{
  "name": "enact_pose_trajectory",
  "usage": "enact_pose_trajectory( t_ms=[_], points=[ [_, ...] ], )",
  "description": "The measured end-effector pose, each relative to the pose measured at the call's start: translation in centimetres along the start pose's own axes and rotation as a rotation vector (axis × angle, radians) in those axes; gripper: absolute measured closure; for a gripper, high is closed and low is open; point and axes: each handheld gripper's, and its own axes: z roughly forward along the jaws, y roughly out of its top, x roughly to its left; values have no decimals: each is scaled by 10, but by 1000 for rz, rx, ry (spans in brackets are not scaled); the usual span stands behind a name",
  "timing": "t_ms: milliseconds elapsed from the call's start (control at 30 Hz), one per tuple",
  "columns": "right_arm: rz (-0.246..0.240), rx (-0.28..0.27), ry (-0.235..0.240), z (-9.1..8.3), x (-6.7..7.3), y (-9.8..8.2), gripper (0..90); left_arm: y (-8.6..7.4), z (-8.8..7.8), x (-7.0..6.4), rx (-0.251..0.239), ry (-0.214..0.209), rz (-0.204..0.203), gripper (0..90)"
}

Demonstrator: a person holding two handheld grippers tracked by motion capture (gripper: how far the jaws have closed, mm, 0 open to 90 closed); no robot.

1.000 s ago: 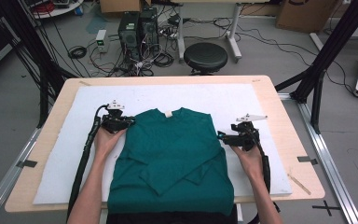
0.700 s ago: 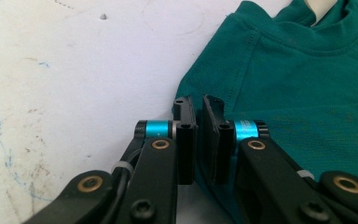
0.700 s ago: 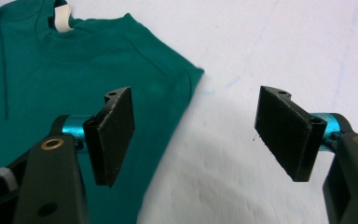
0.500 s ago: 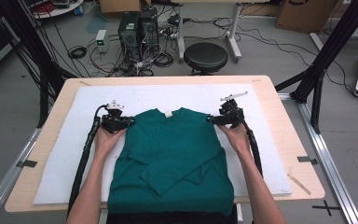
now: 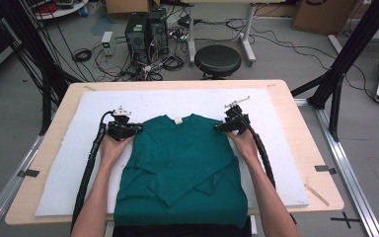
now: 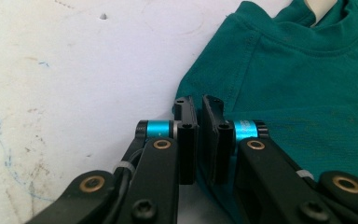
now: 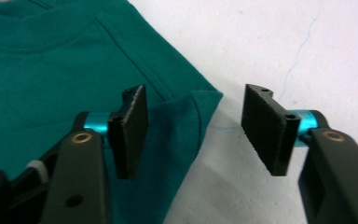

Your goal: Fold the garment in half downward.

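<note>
Wooden table [image 5: 301,148], topped by a white pad [image 5: 187,101] that covers most of it. Landmark: the green shirt.

Green shirt [image 5: 180,168] lies flat in the middle of the pad, collar at the far side, hem at the near table edge. Both sleeves are folded inward over the body and cross low on the front. A pale tag [image 5: 178,120] sits inside the collar.

Person's forearms come in from the near edge, one on each side of the shirt.

Left gripper [image 5: 137,130] sits at the shirt's left shoulder corner. In the left gripper view its jaws are clenched nearly together on the shirt's edge [image 6: 303,93], and fabric runs into the narrow gap.

Right gripper [image 5: 218,127] sits at the shirt's right shoulder corner. Its jaws have just been closing, yet stand released and wide. In the right gripper view the shoulder corner [image 7: 186,112] lies between them, one pad [image 7: 129,133] over the cloth, the other over the bare pad beside it, neither pressing.
</note>
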Motion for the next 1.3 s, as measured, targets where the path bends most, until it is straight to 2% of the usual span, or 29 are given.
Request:
enact_pose_trajectory(
  t_ms=[67,167,233,333,600,733,767,833,900,1033,1167,1300],
  points=[
    [-5,2,-5,1,0,0,442,0,0,0,0,0,0,844],
    [2,6,-8,0,2,0,513,0,0,0,-1,-2,-1,844],
    [-4,9,9,-1,3,0,562,0,0,0,0,-1,-1,844],
    [-33,14,-10,0,6,1,607,0,0,0,0,0,3,844],
    [-46,-9,26,2,8,0,809,0,0,0,-1,-1,-3,844],
    [-41,-19,30,1,8,0,846,0,0,0,1,1,3,843],
    [-42,-25,19,0,8,1,848,1,0,0,0,3,4,843],
    [-45,-28,10,-2,8,2,850,1,-1,-1,-4,3,-15,846],
    [-36,-37,4,-6,9,3,852,5,-6,-3,-22,3,-21,847],
    [-16,-92,11,-19,6,7,854,15,-21,-5,-100,-3,-48,849],
    [-2,-122,12,-31,4,16,854,24,-30,-2,-113,-5,-52,851],
    [0,-141,4,-39,3,23,854,36,-33,-1,-120,16,-38,851]
  ],
)
